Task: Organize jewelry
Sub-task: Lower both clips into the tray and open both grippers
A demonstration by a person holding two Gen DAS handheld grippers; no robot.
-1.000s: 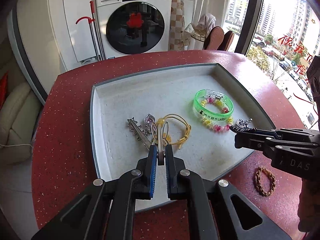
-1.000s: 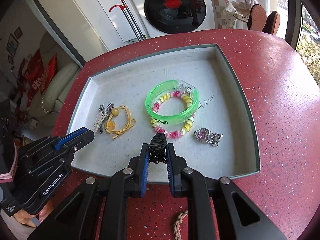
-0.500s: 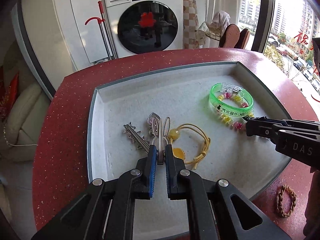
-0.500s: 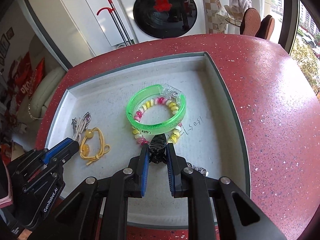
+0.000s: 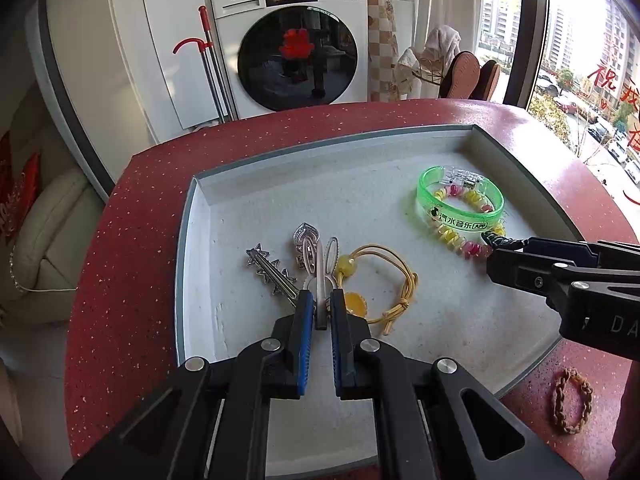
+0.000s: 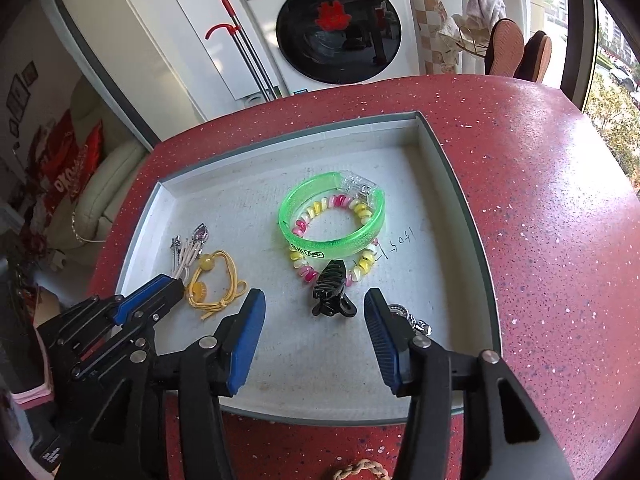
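Note:
A white tray sits on the red table. My left gripper is shut on a pale rabbit-ear hair clip, low over the tray beside a silver star clip and a yellow hair tie. My right gripper is open; a black claw clip lies free on the tray between its fingers, touching the pink-yellow bead bracelet. A green bangle lies over that bracelet.
A brown braided bracelet lies on the red table outside the tray's near right corner. A silver heart charm lies behind my right finger. A washing machine and cabinets stand beyond the table.
My right gripper has opened and let go of the black claw clip, which now rests on the tray by the bead bracelet. My left gripper stays shut on the rabbit clip.

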